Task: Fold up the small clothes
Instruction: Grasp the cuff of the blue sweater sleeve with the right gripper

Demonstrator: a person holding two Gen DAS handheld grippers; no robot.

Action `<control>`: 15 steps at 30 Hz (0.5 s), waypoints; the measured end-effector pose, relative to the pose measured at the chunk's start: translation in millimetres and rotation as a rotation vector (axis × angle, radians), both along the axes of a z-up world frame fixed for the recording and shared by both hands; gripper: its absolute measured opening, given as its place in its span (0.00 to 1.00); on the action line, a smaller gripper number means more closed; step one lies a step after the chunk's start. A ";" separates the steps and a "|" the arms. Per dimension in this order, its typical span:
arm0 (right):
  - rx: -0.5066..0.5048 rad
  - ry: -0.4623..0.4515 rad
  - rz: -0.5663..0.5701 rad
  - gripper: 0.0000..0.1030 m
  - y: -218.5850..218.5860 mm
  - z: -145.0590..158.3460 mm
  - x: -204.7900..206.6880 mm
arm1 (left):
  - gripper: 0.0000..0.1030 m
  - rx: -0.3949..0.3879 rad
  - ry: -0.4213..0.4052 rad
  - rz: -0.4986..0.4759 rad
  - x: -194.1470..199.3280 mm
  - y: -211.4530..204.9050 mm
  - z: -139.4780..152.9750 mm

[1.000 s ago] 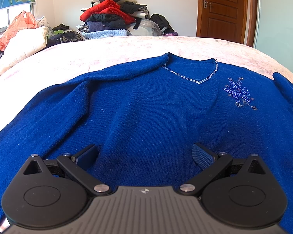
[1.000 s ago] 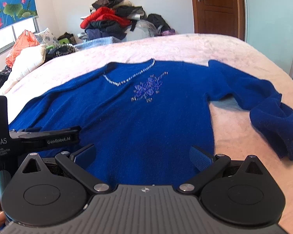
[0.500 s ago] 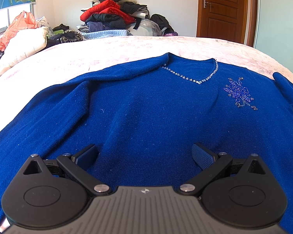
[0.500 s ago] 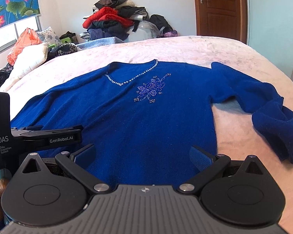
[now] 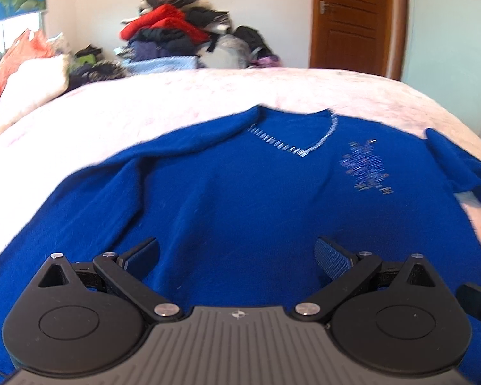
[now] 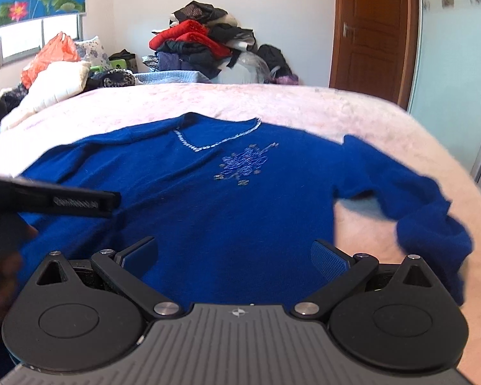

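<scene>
While spread front-up across the pink bed (image 5: 118,122), fills the view ahead of both sets of jaws: blue sweater (image 5: 240,199), neckline away, one sleeve bunched off to the right of the right gripper (image 6: 234,252). Hovering over its hem, jaws wide apart and holding nothing: left gripper (image 5: 237,253), likewise the right. Beyond, against the wall: heaped clothes pile (image 6: 202,41).

Left tool (image 5: 237,256), fingers spread, above blue sweater (image 5: 240,199) on bed (image 5: 144,102).
</scene>
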State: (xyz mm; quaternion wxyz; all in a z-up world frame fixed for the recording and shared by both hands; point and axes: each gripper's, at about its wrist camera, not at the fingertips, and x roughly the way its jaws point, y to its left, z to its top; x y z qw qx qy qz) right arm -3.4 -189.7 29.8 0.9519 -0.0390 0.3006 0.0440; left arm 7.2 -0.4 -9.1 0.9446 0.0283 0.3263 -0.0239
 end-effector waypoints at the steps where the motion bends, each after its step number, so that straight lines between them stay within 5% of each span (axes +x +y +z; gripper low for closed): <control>1: -0.014 -0.012 -0.020 0.98 -6.3 1.4 -2.1 | 1.00 0.012 -0.005 -0.016 -1.4 -3.8 4.5; 5: -0.093 -0.036 -0.161 0.89 -45.4 3.1 -9.2 | 1.00 0.032 -0.013 -0.086 -8.8 -15.6 17.3; 10: -0.294 -0.002 -0.292 0.81 -96.0 -11.1 -12.9 | 1.00 -0.093 0.029 -0.134 -12.0 -13.3 17.9; 15: -0.213 0.074 -0.267 0.46 -131.5 -32.7 13.3 | 1.00 -0.120 0.059 -0.141 -11.8 -14.1 14.2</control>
